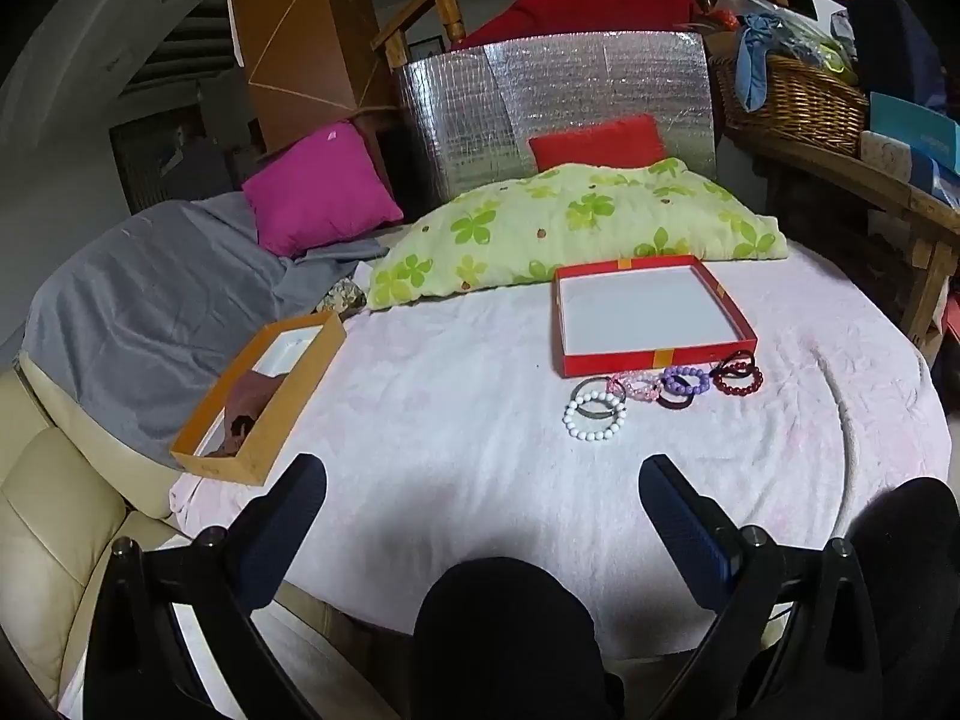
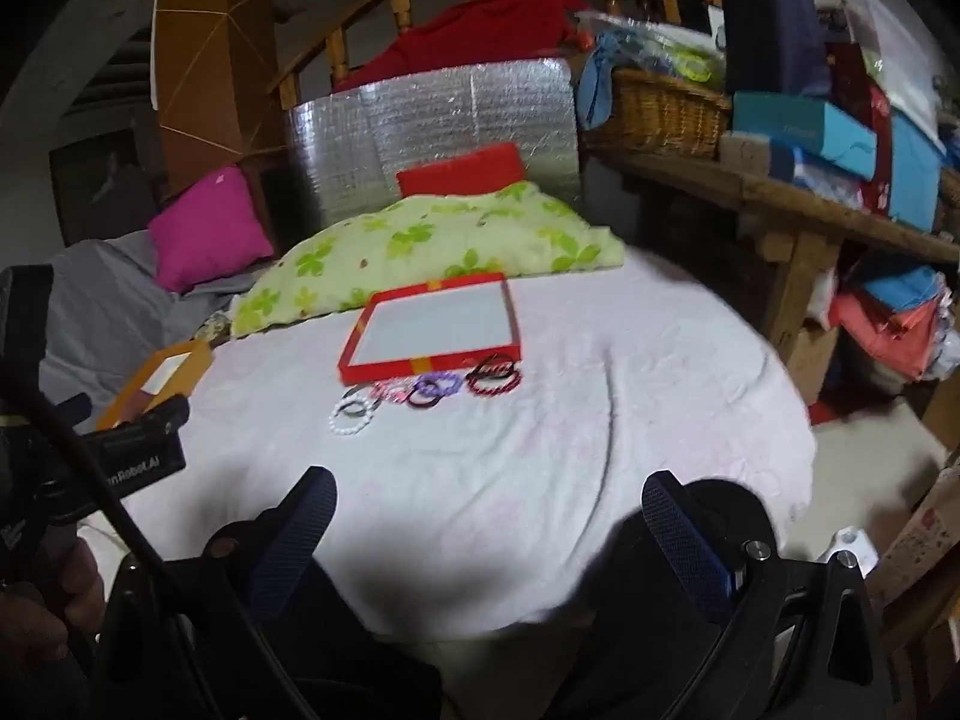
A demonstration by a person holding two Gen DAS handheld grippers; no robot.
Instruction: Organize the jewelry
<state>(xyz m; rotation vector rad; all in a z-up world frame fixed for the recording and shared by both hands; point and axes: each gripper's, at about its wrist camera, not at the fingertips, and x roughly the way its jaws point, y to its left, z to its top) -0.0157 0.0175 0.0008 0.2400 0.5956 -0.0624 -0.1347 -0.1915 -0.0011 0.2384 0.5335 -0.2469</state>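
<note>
Left claw (image 1: 483, 531): wide, nothing between its fingers, hovering over the near edge of the surface.
Right claw (image 2: 489, 534): wide, nothing between its fingers, also over the near edge; this view is blurred.
Surface (image 1: 456, 450): covered with a pale pink cloth.
Red tray (image 1: 651, 315): shallow, white inside, lying flat towards the far side.
Bracelets: in a loose row just in front of the red tray, some overlapping: white bead bracelet (image 1: 594, 415) nearest, then pink bracelet (image 1: 635, 385), purple bracelet (image 1: 686, 381), dark red bracelet (image 1: 738, 377).
Orange box (image 1: 264, 393): at the left edge, well apart from the bracelets, something dark inside.
Floral pillow (image 1: 576, 222): behind the red tray.
</note>
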